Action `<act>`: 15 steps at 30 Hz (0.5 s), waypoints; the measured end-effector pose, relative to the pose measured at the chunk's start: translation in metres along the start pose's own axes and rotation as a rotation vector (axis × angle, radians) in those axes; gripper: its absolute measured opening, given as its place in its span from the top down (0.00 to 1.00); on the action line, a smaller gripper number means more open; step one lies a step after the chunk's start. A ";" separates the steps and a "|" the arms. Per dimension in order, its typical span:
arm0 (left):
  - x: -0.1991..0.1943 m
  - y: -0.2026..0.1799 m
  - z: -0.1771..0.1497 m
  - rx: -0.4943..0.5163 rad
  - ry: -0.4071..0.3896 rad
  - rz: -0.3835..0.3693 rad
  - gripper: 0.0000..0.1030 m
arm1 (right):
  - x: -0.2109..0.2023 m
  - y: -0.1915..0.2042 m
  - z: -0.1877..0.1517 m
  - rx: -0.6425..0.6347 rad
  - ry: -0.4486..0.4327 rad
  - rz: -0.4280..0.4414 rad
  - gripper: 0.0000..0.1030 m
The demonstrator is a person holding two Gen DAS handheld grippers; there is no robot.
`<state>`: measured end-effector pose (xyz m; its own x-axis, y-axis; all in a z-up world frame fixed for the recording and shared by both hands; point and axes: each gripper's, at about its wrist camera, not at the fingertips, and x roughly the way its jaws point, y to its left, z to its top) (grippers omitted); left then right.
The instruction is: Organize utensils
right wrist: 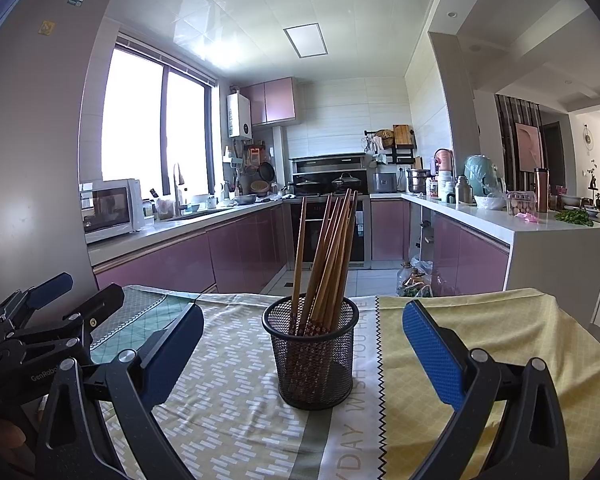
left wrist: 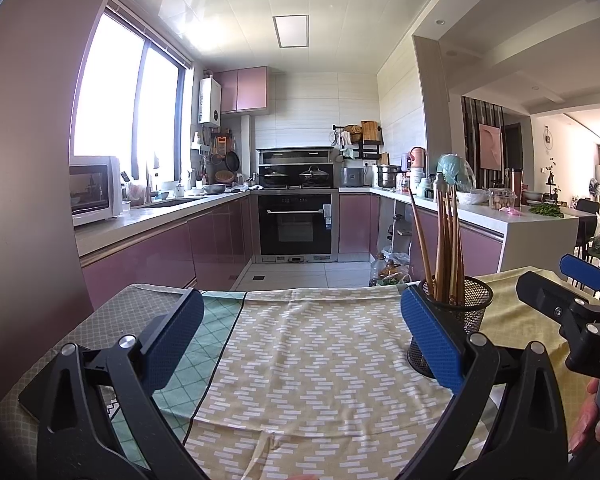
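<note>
The chopsticks [right wrist: 324, 256] stand bundled in a black mesh cup [right wrist: 311, 354], leaning slightly right, with one stick apart on the left. The cup sits on a patterned cloth [right wrist: 236, 412] over the table, near the seam where the brick print meets a yellow panel. The right gripper [right wrist: 303, 350] faces the cup with its fingers spread wide on either side, touching nothing and holding nothing. The left gripper [left wrist: 302, 344] is just beside it, also wide open and empty, over bare cloth; in its view the cup shows just behind its right pad [left wrist: 432, 344]. Beyond the table lies a kitchen with pink cabinets [right wrist: 244, 248], an oven [left wrist: 296, 224] and a microwave [left wrist: 94, 190].
</note>
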<state>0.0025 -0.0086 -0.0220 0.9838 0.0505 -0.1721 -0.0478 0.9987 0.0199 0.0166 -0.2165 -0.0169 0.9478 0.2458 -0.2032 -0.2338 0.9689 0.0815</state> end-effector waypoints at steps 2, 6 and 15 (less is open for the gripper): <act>0.000 -0.001 0.000 0.000 0.000 0.000 0.06 | 0.000 0.000 0.000 -0.001 0.000 0.000 0.06; 0.000 0.001 0.000 0.000 -0.002 0.004 0.06 | 0.000 0.000 0.000 0.000 -0.001 -0.001 0.06; 0.003 0.005 -0.001 0.011 0.015 -0.002 0.06 | 0.002 0.000 0.000 -0.010 0.015 -0.005 0.06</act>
<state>0.0048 -0.0038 -0.0232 0.9811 0.0482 -0.1872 -0.0434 0.9986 0.0300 0.0185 -0.2157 -0.0177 0.9457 0.2413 -0.2179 -0.2313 0.9703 0.0710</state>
